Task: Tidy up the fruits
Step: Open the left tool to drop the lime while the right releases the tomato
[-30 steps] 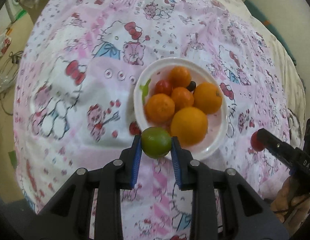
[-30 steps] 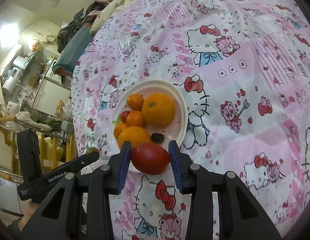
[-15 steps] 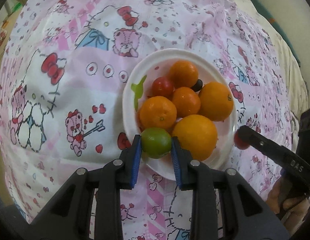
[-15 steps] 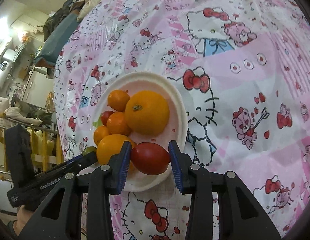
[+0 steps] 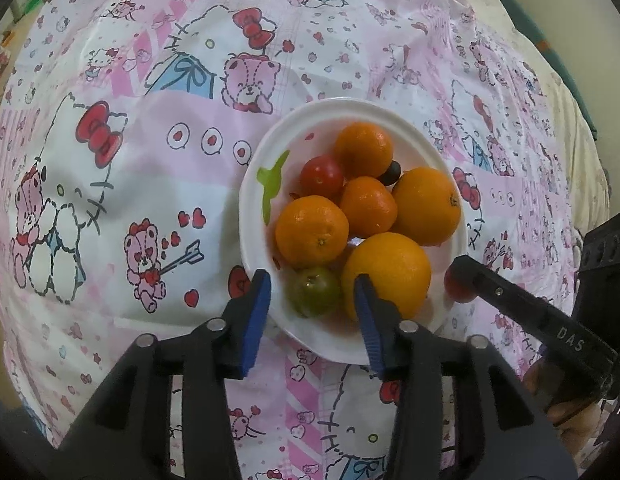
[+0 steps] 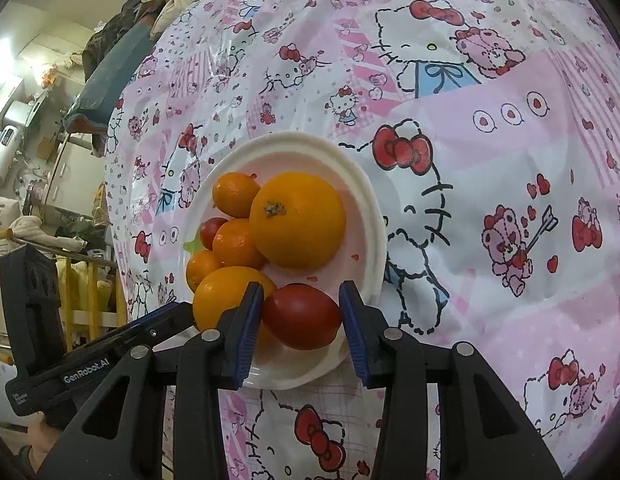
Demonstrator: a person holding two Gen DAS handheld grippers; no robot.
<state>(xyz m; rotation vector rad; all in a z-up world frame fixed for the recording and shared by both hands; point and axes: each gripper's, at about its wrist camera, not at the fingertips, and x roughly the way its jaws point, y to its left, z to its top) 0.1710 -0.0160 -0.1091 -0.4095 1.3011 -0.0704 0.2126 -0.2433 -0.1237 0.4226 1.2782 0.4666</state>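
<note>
A white plate on the Hello Kitty cloth holds several oranges, a small red tomato and a dark grape. My left gripper is open, its jaws on either side of a green lime that lies on the plate's near rim beside a large orange. My right gripper is shut on a big red tomato, held over the plate's near edge. The right gripper also shows in the left wrist view at the plate's right.
The pink patterned cloth covers the whole table. In the right wrist view, room clutter, a yellow rack and cupboards lie beyond the table's left edge. The left gripper's body is at lower left.
My left gripper has opened and let the lime down onto the plate. Both grippers have moved closer to the plate; the right one still holds the tomato.
</note>
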